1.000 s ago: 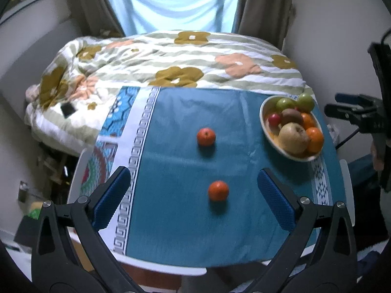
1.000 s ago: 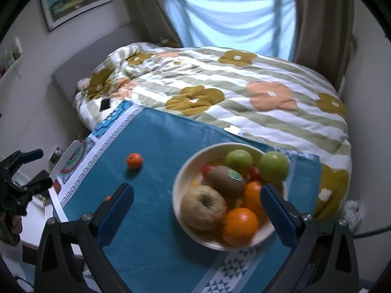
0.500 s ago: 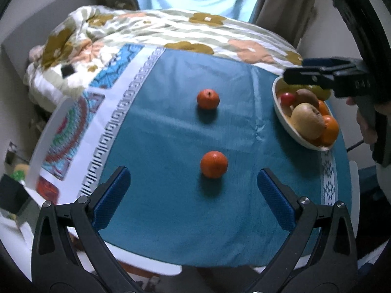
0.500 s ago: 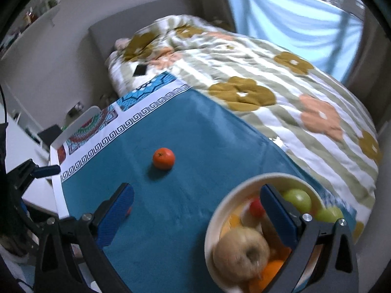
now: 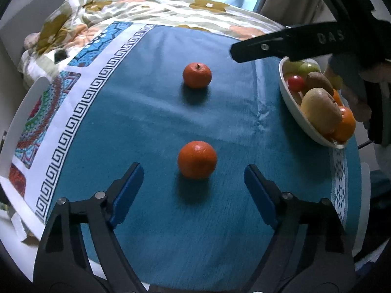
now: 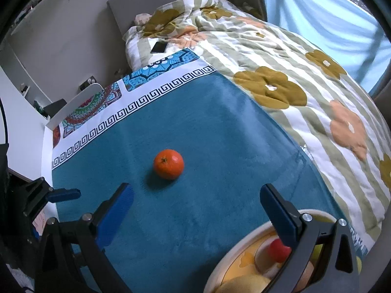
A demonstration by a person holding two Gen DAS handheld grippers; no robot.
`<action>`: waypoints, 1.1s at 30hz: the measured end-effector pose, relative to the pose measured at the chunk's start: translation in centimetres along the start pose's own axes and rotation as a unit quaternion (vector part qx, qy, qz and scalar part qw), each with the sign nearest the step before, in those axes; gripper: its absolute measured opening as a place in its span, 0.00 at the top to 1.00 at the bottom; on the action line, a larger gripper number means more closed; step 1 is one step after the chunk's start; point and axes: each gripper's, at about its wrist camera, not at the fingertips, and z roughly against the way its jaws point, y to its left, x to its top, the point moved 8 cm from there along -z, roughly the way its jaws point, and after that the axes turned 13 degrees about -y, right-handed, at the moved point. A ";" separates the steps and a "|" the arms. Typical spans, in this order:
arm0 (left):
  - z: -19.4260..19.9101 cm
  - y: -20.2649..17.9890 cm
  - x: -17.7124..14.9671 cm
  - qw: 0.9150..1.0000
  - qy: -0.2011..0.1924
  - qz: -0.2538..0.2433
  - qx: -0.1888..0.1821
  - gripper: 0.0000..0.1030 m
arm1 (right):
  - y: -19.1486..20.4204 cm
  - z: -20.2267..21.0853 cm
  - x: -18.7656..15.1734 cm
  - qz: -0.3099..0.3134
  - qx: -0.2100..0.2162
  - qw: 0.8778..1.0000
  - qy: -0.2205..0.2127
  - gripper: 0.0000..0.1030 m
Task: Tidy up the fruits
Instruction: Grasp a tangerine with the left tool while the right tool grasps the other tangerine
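Two tangerines lie on the blue tablecloth [image 5: 151,112]. The near tangerine [image 5: 197,160] sits just ahead of my left gripper [image 5: 193,169]; its jaws are closing, with the blue pads still clear of the fruit on both sides. The far tangerine [image 5: 197,75], stem showing, appears in the right wrist view as the tangerine [image 6: 168,164] a little beyond my open, empty right gripper [image 6: 195,189]. A white bowl [image 5: 290,107] of mixed fruit stands at the table's right side; its rim [image 6: 234,244] shows under the right finger.
One black finger of the right gripper [image 5: 281,45] reaches over the bowl's far end, with a hand behind it. A bed with a flowered duvet [image 6: 281,78] borders the table's far side, a phone [image 6: 159,47] on it. The patterned cloth border [image 5: 73,112] marks the left edge.
My left gripper has come down close to the near tangerine and its jaws have narrowed. My right gripper has swung left from above the bowl to the far tangerine.
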 end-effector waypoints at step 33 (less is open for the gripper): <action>-1.6 6.2 0.0 0.999 0.010 0.014 0.044 0.60 | 3.3 -6.5 -0.6 0.014 0.021 0.997 0.067 0.41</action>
